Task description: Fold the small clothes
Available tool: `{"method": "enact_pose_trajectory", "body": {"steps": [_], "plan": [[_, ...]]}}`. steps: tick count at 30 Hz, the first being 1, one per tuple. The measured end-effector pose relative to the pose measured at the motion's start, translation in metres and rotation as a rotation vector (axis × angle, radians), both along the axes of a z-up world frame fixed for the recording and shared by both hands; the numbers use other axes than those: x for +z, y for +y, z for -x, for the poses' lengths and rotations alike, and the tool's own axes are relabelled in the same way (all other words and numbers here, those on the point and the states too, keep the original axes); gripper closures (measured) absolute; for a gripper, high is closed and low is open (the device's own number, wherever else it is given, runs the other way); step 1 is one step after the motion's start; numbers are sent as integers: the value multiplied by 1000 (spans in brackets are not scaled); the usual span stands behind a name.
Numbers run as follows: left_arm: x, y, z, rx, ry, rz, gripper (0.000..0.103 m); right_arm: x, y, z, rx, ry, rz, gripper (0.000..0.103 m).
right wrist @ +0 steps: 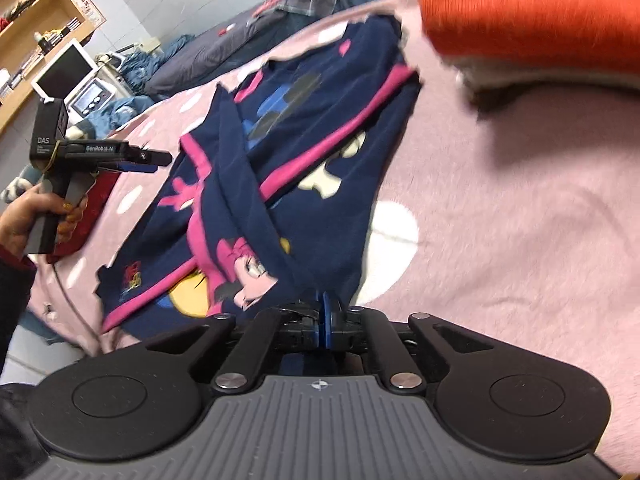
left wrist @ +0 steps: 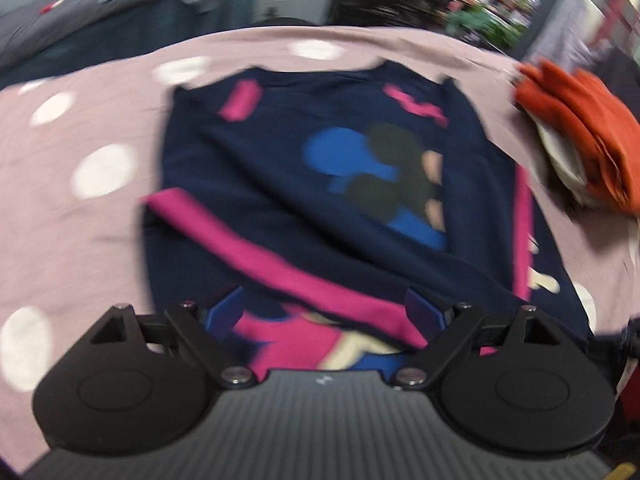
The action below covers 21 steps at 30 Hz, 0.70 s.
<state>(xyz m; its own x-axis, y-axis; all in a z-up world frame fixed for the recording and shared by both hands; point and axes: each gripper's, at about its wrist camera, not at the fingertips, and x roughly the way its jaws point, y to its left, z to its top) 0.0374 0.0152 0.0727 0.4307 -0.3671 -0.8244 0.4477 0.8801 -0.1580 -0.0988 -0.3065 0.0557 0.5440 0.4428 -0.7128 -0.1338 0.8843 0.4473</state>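
A small navy top with pink bands and cartoon pictures lies on a pink blanket with big white dots, spread over what looks like a bed. The top is partly folded, with one pink-edged flap laid across its middle. In the right wrist view the same navy top stretches away from the camera, and a long dark strip of it runs down into the right claw. That claw has its blue fingers pressed together on the near edge of the cloth, so it is pinching the top. The left claw sits over the near end of the top with its blue fingers spread wide apart, and nothing is between them. From the right wrist view you can also see the left claw from the side, off to the left of the top, above the blanket and not touching the cloth. A hand grips its grey handle. A pile of folded clothes with an orange one on top sits on the blanket to the right of the navy top, well apart from it. In the right wrist view that orange pile is at the far right. Far to the left there is a wooden shelf and a white screen.
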Motion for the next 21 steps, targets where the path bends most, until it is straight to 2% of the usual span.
{"method": "enact_pose_trajectory", "body": {"steps": [2, 3, 4, 5, 7, 8, 9, 10, 14, 17, 18, 19, 20, 21], "plan": [[-5, -24, 7, -33, -18, -34, 15, 4, -3, 4, -44, -36, 27, 102], [-8, -33, 9, -31, -25, -60, 15, 6, -4, 6, -77, -51, 72, 100], [-15, -42, 8, -28, -24, -89, 13, 7, -5, 6, -104, -62, 127, 86], [-22, -48, 9, -29, -14, -119, 13, 8, -4, 6, -115, -76, 170, 77], [-34, -55, 13, -12, -6, -164, 10, 14, -1, 7, -83, -115, 186, 41], [-37, -55, 15, 7, -4, -159, 9, 17, 4, 6, -45, -138, 173, 32], [-38, -53, 16, 26, -3, -151, 6, 21, 11, 5, -11, -166, 163, 17], [-39, -49, 16, 42, 3, -142, 4, 23, 19, 4, 21, -197, 159, 12], [-41, -37, 15, 79, 39, -108, 3, 18, 60, -22, 130, -235, 203, 20], [-42, -38, 14, 80, 36, -119, 2, 2, 78, -47, 163, -188, 196, 32], [-41, -37, 14, 82, 35, -120, 2, -3, 83, -51, 183, -171, 187, 46], [-41, -38, 14, 80, 35, -123, 2, -7, 88, -55, 202, -159, 186, 77], [-41, -38, 14, 79, 34, -126, 2, -8, 89, -57, 213, -157, 192, 91], [-40, -38, 14, 79, 33, -128, 2, -7, 90, -57, 219, -163, 192, 98]]}}
